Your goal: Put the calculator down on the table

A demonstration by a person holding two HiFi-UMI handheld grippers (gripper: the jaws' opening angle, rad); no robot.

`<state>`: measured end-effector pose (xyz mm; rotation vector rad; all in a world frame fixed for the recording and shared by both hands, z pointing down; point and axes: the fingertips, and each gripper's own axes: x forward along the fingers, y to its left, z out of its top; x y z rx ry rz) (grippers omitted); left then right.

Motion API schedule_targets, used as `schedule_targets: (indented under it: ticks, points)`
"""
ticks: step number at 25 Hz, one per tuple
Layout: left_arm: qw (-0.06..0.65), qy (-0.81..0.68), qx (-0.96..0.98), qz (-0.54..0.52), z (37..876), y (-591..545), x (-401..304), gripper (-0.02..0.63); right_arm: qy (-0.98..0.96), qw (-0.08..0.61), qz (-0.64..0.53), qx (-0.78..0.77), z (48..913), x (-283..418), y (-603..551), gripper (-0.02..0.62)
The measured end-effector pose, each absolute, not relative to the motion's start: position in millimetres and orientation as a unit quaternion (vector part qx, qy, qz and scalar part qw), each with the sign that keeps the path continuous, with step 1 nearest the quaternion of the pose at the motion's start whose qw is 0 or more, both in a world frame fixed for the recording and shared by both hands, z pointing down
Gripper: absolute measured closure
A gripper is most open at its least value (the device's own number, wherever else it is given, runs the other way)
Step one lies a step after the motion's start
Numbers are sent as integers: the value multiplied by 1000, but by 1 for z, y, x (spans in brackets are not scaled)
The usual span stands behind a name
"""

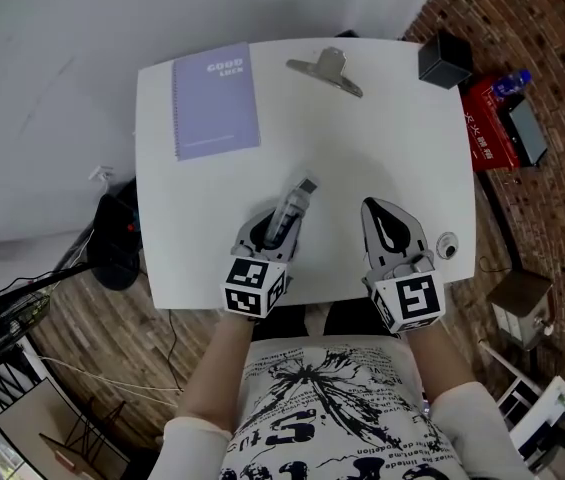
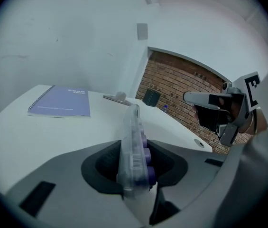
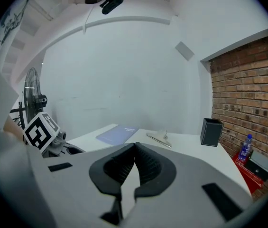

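Observation:
A slim calculator point(image 1: 293, 207) with a clear body and purple keys stands on edge between the jaws of my left gripper point(image 1: 276, 228), which is shut on it. Its far end juts out over the white table point(image 1: 382, 138) near the front edge. In the left gripper view the calculator point(image 2: 134, 144) rises edge-on from the jaws, keys to the right. My right gripper point(image 1: 371, 208) hovers beside it to the right, shut with nothing in it; in the right gripper view, the right gripper point(image 3: 134, 146) shows its pads meeting.
A lilac spiral notebook point(image 1: 215, 100) lies at the table's back left, a metal clip point(image 1: 327, 70) at the back middle, a black box point(image 1: 445, 60) at the back right corner. A small round white object point(image 1: 447, 245) sits by the right edge. A red box point(image 1: 487, 128) stands beyond that edge.

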<state>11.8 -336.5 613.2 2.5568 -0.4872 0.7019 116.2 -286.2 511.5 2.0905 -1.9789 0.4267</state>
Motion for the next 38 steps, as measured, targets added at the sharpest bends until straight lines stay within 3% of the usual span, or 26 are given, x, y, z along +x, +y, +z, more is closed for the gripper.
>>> schedule_targets:
  ticks: [25,30,38]
  points:
    - [201,-266,896,294,627,-376,-19,301,-685,123,167,699,519,111,-291,581]
    - [181,-267,910,260,585,-382,-15,299,-687,120,156,700,504,112,-289,581]
    - [91,-255,948,165,461,-381,-8,306,-692,102,107,707,452,120,-291,581]
